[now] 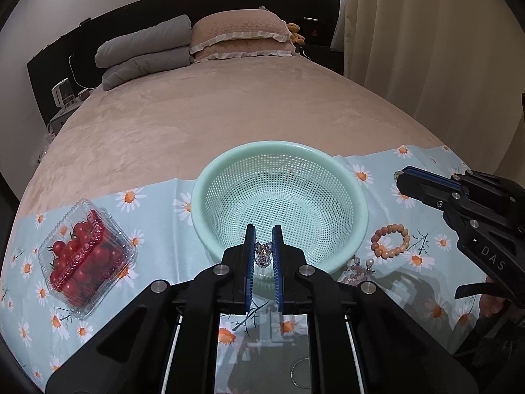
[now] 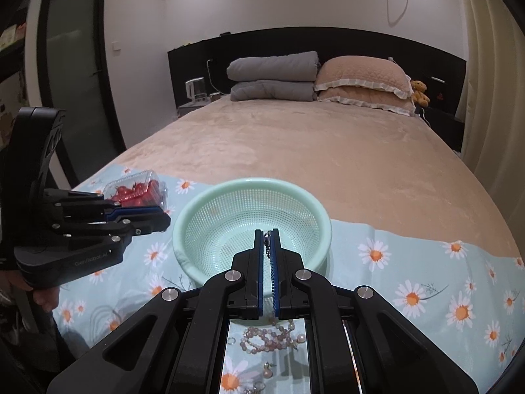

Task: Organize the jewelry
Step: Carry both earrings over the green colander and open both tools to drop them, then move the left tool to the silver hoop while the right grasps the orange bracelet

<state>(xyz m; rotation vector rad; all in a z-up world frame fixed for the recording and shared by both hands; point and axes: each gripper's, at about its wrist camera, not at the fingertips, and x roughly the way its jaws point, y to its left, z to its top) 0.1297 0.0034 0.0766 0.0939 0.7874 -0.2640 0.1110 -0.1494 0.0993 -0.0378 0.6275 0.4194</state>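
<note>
A mint green mesh basket stands on a daisy-print cloth on the bed. My left gripper is shut on a sparkly crystal piece of jewelry over the basket's near rim. My right gripper is shut on a thin metal chain above the basket's near side; it also shows in the left wrist view. A peach bead bracelet lies right of the basket. A pinkish bead bracelet and pearl earrings lie under my right gripper.
A clear clamshell box of cherry tomatoes sits on the cloth left of the basket. Folded grey quilts and pillows lie at the head of the bed. A curtain hangs at the right.
</note>
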